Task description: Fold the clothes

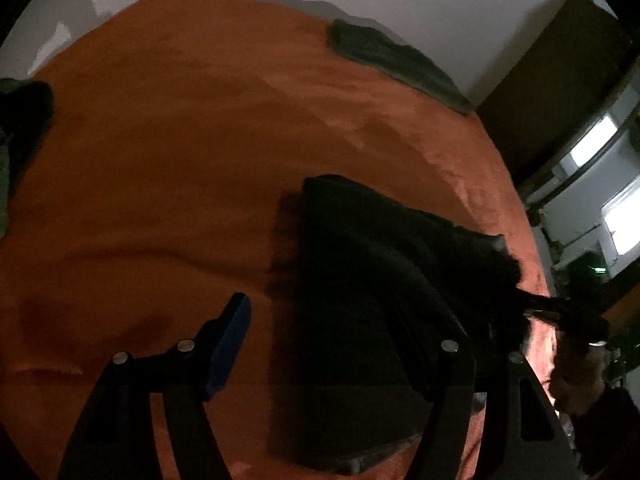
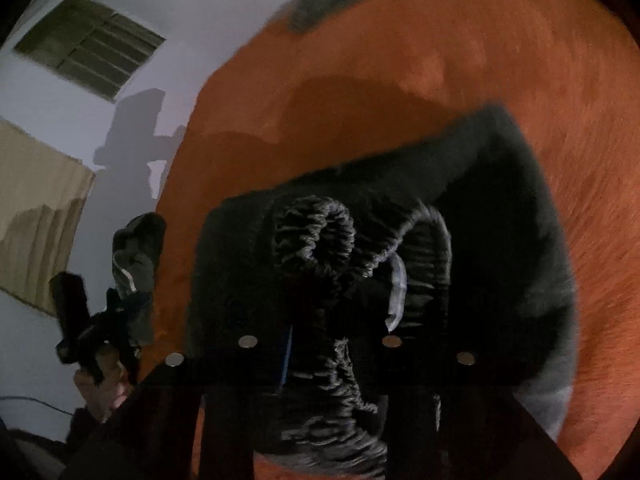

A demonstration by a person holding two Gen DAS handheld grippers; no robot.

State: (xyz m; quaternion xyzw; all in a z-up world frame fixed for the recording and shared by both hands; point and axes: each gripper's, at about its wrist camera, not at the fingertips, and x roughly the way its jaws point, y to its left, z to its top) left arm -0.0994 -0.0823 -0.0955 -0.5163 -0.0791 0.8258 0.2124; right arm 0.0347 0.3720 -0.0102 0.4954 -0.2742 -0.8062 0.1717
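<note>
A black garment (image 1: 360,300) lies folded on the orange blanket (image 1: 180,160). My left gripper (image 1: 332,320) hangs over its left edge, open. Its blue-padded left finger (image 1: 230,344) is over bare blanket and the right finger is over the dark cloth, with nothing pinched. In the right wrist view the same black garment (image 2: 500,220) fills the middle. Its ribbed elastic waistband (image 2: 320,240) is bunched up between the fingers of my right gripper (image 2: 340,320), which is shut on it. The left gripper (image 2: 80,320) shows at the left edge there, held by a hand (image 2: 100,384).
A dark green garment (image 1: 384,56) lies at the blanket's far edge by the white wall. A heap of dark clothes (image 1: 24,100) sits on the left side. A brown cabinet (image 1: 552,72) stands beyond the right edge. A window (image 2: 92,44) and a curtain (image 2: 36,208) are on the wall.
</note>
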